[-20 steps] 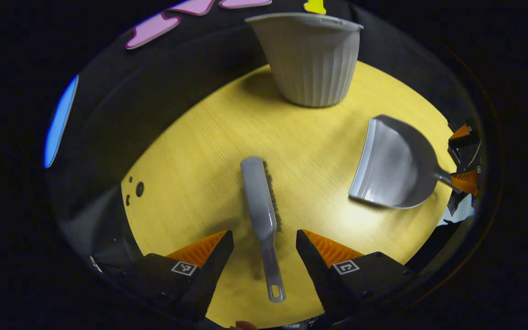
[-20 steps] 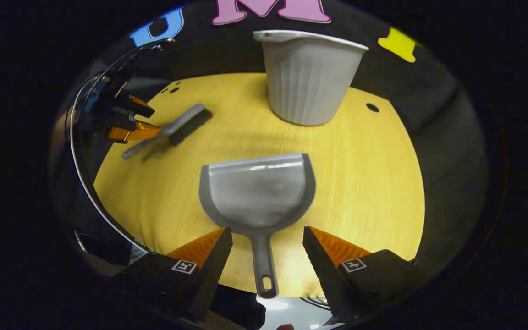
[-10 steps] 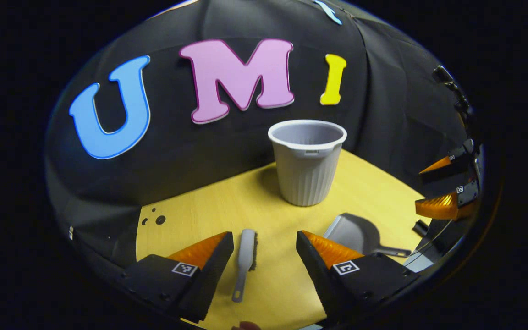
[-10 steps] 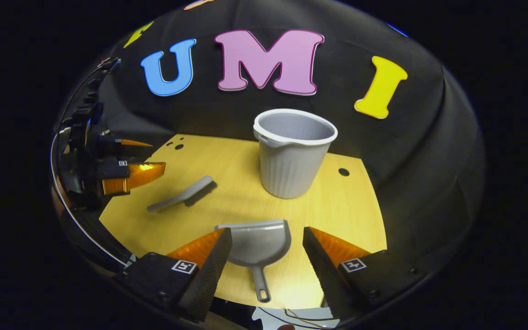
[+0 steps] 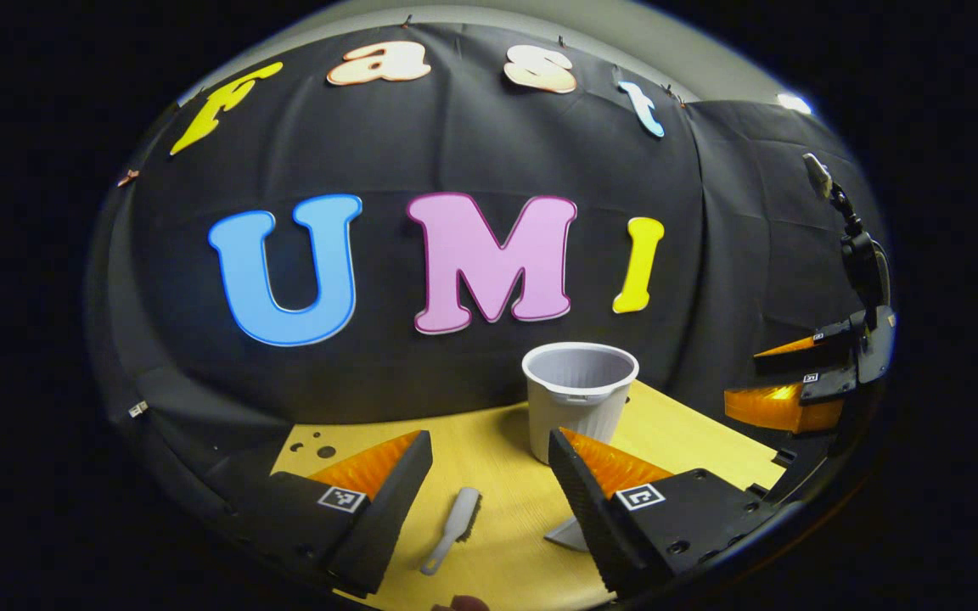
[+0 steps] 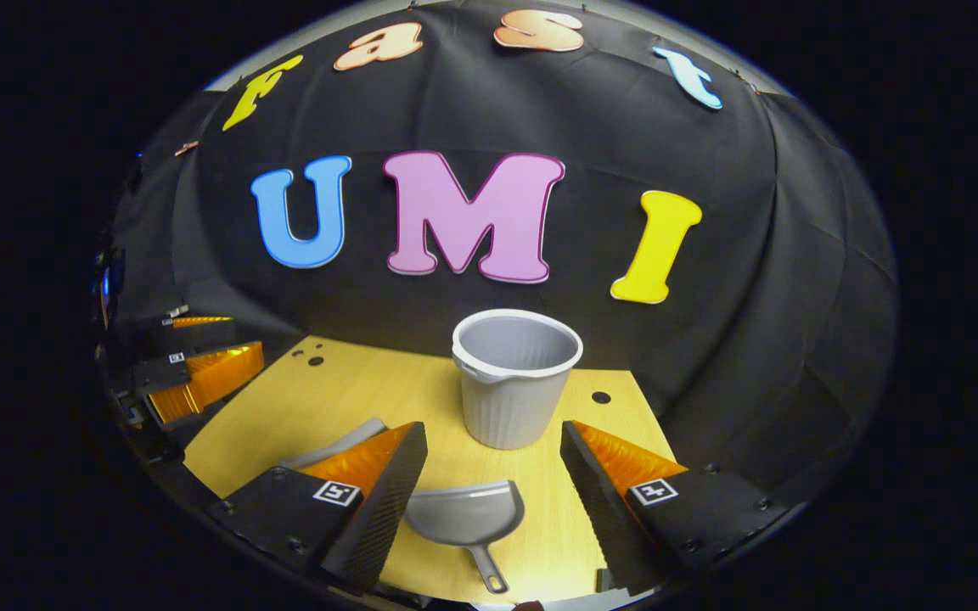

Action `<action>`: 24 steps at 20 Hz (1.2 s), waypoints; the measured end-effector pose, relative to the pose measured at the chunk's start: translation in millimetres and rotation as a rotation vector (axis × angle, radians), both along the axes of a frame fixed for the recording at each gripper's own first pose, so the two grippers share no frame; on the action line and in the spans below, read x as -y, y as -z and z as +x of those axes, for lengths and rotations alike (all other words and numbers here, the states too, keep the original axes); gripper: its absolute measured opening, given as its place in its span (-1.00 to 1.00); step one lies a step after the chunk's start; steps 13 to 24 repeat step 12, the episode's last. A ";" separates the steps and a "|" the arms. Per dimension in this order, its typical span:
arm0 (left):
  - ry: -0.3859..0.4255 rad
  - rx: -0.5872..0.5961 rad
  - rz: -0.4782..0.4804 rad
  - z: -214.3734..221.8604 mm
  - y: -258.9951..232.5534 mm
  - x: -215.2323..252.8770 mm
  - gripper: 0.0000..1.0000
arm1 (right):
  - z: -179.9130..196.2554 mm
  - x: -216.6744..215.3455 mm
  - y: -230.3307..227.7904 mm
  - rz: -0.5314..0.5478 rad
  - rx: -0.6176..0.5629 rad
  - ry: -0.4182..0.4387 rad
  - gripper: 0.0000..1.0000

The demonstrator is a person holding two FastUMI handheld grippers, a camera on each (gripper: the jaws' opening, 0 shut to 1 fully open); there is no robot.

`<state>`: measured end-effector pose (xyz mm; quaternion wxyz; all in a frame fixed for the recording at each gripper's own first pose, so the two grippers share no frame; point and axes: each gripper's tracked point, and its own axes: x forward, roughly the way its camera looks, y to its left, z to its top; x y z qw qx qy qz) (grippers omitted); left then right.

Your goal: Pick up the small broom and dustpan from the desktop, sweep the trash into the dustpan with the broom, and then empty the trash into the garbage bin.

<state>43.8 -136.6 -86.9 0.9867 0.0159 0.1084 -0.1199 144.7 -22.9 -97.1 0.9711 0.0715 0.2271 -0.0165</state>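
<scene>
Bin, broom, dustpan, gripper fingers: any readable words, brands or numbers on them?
Garbage bin: none visible.
Broom: none visible.
Dustpan: none visible.
Left gripper: a square coded marker on each finger, a pattern, no letters or numbers.
Right gripper: likewise, no readable text.

Readable words or numbers: none could be read.
Left hand-held gripper (image 5: 489, 434): each finger carried a small square marker (image 5: 338, 499), black and white, a coded pattern and not letters.
Right hand-held gripper (image 6: 493, 424): the same kind of marker stood on each finger.
</scene>
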 end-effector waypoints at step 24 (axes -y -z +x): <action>-0.007 0.007 -0.094 -22.8 -9.7 -33.8 0.82 | -9.5 -15.1 -55.2 -0.054 0.162 0.052 0.97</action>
